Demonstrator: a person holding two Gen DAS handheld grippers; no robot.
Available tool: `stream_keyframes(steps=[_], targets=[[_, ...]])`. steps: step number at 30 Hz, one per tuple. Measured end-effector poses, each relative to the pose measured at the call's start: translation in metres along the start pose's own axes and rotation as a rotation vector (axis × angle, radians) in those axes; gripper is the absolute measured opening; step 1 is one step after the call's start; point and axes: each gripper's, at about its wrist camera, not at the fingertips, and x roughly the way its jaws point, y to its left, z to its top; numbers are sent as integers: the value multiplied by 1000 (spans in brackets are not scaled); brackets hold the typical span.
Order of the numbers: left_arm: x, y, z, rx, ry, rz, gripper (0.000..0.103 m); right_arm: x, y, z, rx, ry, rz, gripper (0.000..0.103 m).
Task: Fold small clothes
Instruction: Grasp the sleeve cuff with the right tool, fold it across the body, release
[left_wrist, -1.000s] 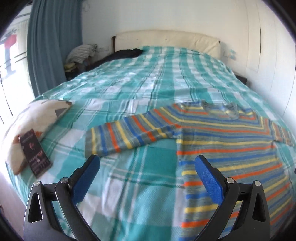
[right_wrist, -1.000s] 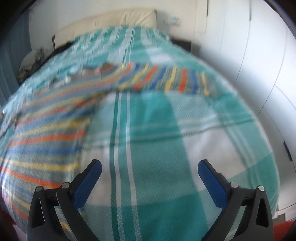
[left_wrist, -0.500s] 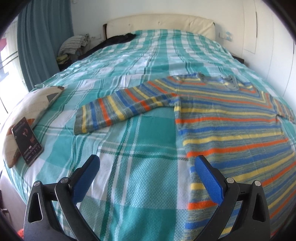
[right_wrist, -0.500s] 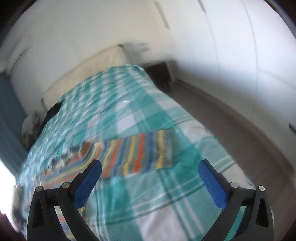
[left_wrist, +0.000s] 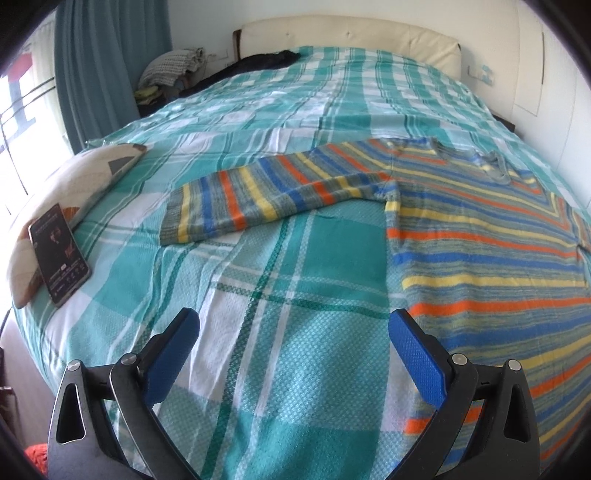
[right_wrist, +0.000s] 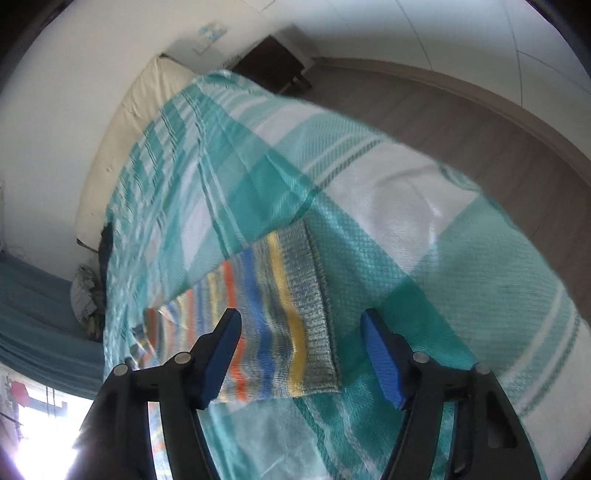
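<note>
Bed (right_wrist: 461, 266): sleeve cuff (right_wrist: 317, 332) between right gripper (right_wrist: 301, 354).

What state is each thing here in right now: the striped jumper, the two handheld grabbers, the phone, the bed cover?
Striped jumper: unfolded, flat on the bed, sleeves spread out.
Right sleeve cuff: flat on the cover, between the right jaws, not pinched.
Left gripper: jaws wide open, holding nothing, over bare cover.
Right gripper: jaws have just been closing, not gripping yet.
Phone: screen lit, lying on the cushion.
Bed cover: spread out, mostly smooth.
</note>
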Motion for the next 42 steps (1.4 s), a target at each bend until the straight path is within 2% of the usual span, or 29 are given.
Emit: stream_keyframes(steps=[2, 3, 4, 5, 7, 10, 13, 16, 19, 22, 27, 29, 31, 33, 35, 37, 39, 42], targets=[[3, -2, -1, 9, 10, 0, 102, 10, 7, -1, -67, 28, -56, 60], [4, -3, -1, 14, 12, 1, 102, 14, 12, -2, -109, 38, -96, 36], [5, -5, -1, 20, 13, 3, 102, 17, 19, -4, -164, 54, -155, 3], [6, -7, -1, 28, 14, 7, 102, 20, 24, -5, -212, 74, -192, 2], [7, -8, -1, 34, 15, 10, 102, 16, 38, -7, -278, 56, -242, 2], [5, -5, 1, 19, 8, 3, 102, -8, 77, -11, -381, -44, -267, 2], [3, 1, 5, -13, -1, -22, 102, -37, 142, -25, -488, -105, -118, 2], [1, 7, 8, -41, -8, -43, 102, -48, 212, -48, -581, -74, 83, 2], [1, 12, 10, -61, -11, -50, 102, -37, 280, -81, -653, -15, 230, 2], [2, 18, 9, -75, -9, -45, 102, -10, 329, -112, -678, 45, 315, 2], [6, 30, 9, -114, 2, -43, 102, 50, 379, -168, -726, 137, 354, 4], [7, 33, 9, -124, 4, -43, 102, 77, 384, -181, -694, 213, 386, 11], [9, 35, 8, -132, 6, -39, 102, 87, 376, -186, -640, 268, 415, 40], [10, 36, 9, -138, 8, -44, 102, 85, 367, -179, -604, 253, 441, 52], [11, 35, 10, -137, 7, -51, 102, 81, 357, -164, -592, 234, 409, 52], [11, 34, 11, -131, 4, -54, 102, 77, 341, -146, -627, 198, 251, 52], [12, 31, 11, -125, 5, -57, 102, 76, 324, -139, -731, 167, 74, 52], [14, 26, 11, -108, 12, -62, 102, 84, 294, -142, -843, 189, -117, 52]])
